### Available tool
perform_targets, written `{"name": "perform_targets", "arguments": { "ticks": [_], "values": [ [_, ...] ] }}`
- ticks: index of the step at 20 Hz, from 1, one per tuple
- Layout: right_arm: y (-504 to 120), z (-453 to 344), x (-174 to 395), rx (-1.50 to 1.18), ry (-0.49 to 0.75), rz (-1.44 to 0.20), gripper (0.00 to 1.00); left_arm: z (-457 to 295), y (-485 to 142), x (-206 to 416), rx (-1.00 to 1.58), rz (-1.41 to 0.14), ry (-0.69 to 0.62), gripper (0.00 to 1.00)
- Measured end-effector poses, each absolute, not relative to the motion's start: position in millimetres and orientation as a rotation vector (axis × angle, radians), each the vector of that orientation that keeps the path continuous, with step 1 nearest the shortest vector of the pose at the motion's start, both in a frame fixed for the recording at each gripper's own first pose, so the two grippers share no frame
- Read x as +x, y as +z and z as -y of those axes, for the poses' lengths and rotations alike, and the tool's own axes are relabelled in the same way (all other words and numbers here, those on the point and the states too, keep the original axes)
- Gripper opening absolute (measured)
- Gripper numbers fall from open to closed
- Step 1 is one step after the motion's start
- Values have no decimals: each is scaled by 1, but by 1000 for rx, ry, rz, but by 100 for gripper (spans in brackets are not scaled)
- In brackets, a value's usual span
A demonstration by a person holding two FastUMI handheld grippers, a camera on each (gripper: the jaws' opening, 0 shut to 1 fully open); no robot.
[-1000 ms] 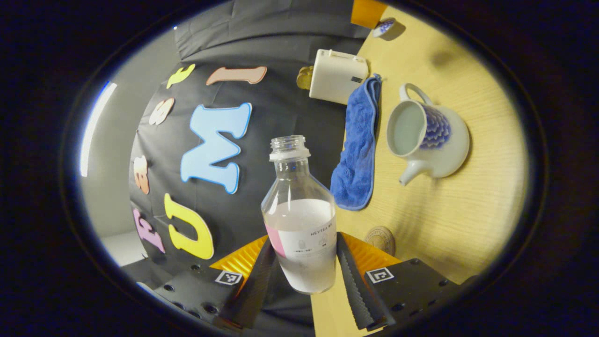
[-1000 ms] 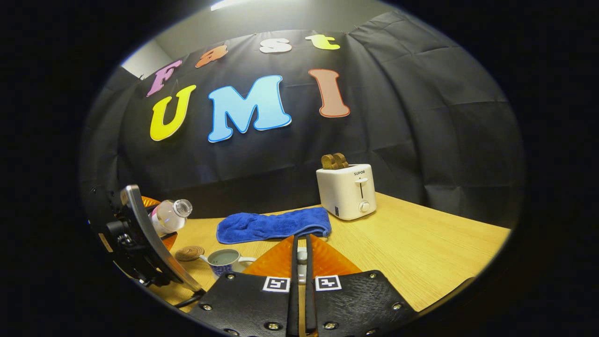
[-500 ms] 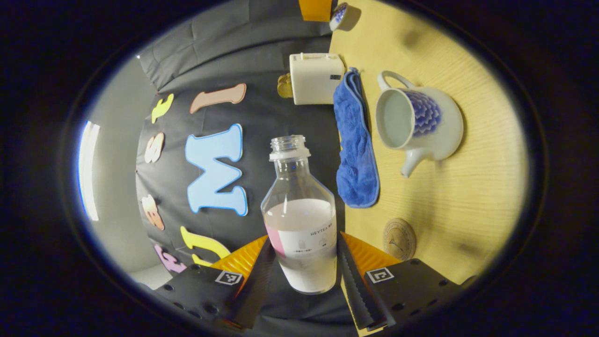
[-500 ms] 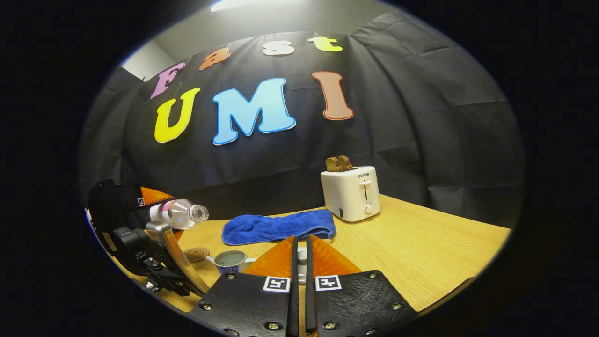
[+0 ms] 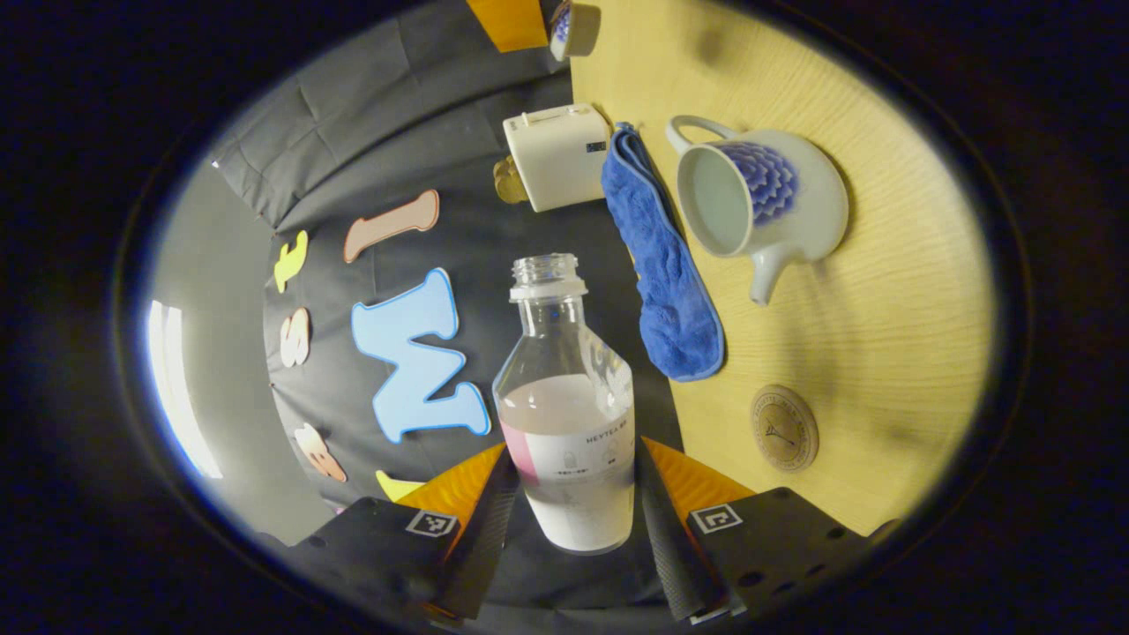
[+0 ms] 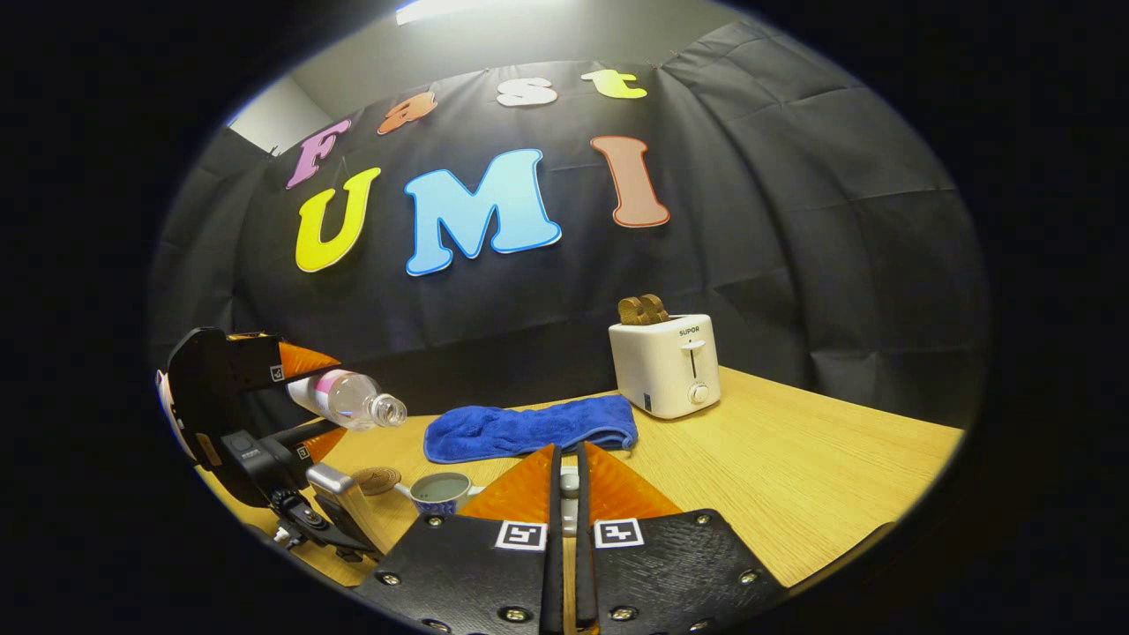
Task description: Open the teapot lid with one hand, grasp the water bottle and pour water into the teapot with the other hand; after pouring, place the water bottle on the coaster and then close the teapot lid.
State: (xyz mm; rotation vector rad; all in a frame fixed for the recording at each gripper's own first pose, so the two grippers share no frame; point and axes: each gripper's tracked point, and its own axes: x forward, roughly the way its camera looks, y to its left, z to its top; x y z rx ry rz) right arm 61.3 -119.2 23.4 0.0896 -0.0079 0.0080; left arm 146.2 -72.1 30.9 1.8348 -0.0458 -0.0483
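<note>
We count one water bottle [image 5: 564, 414], uncapped and partly filled, and one teapot [image 5: 758, 203] with its mouth open. We see one teapot lid [image 5: 571, 25] at the far edge of the left gripper view, one round coaster [image 5: 784, 427], one blue cloth [image 5: 663, 273], and one white toaster [image 6: 666, 364] with two brown slices [image 6: 642, 310] standing in its slots. We count one wooden table [image 6: 794, 476] under all of it. We count two grippers: the left gripper [image 5: 569, 516] and the right gripper [image 6: 565, 529]
</note>
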Motion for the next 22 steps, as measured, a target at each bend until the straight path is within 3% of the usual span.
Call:
{"name": "perform_targets", "arguments": {
  "ticks": [22],
  "values": [
    [24,118,61,95,16,9,5,62,42,150,1957,51,-23,89]
  ]
}}
